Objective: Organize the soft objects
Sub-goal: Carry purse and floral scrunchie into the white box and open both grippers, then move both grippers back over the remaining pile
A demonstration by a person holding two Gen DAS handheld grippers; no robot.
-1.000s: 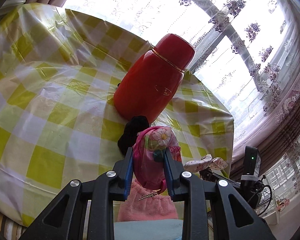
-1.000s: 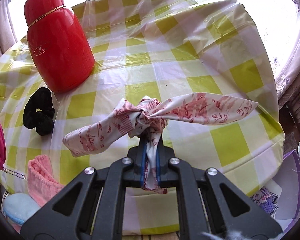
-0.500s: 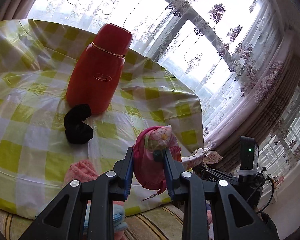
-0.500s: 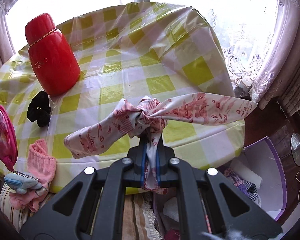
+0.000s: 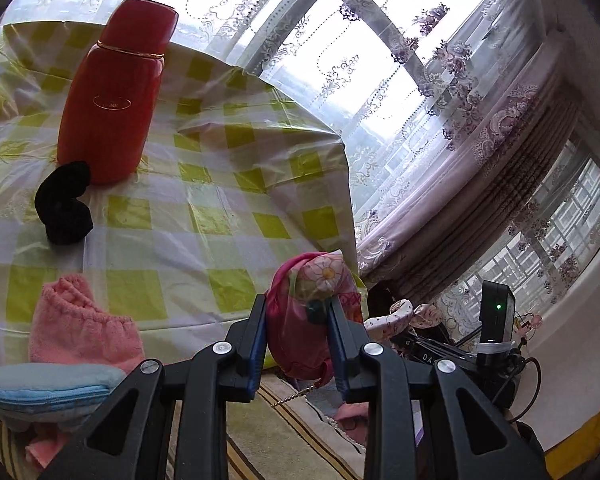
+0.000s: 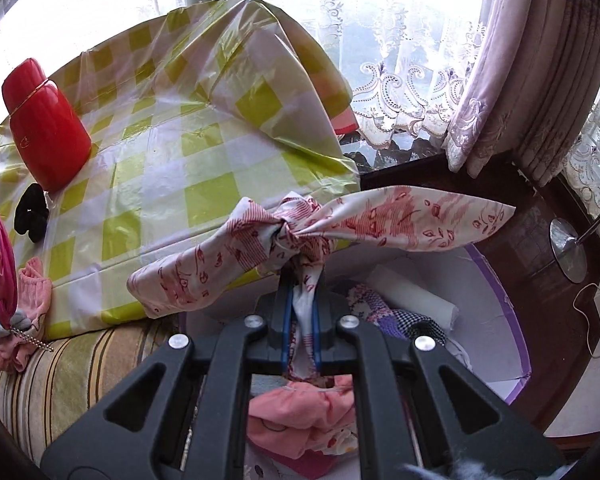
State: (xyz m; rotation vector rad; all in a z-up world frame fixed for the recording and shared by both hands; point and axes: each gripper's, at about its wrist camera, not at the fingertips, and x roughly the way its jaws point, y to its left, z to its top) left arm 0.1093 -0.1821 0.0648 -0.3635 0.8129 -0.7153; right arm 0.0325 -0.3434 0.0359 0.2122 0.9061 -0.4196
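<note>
My left gripper is shut on a pink flowered pouch with a bead chain, held off the table's near right corner. My right gripper is shut on a white-and-red knotted bow headband, held above a white bin with a purple rim beside the table. The bin holds pink cloth, a checked cloth and a white roll. On the table lie a black scrunchie, a pink towel cloth and a light blue pouch.
A red thermos stands on the yellow checked tablecloth. A striped sofa edge runs below the table. Curtains and windows lie beyond. A lamp base stands on the dark floor to the right.
Both grippers have pulled back and swung right off the table with their loads. The bow headband now hangs over the bin, which has come into the right wrist view.
</note>
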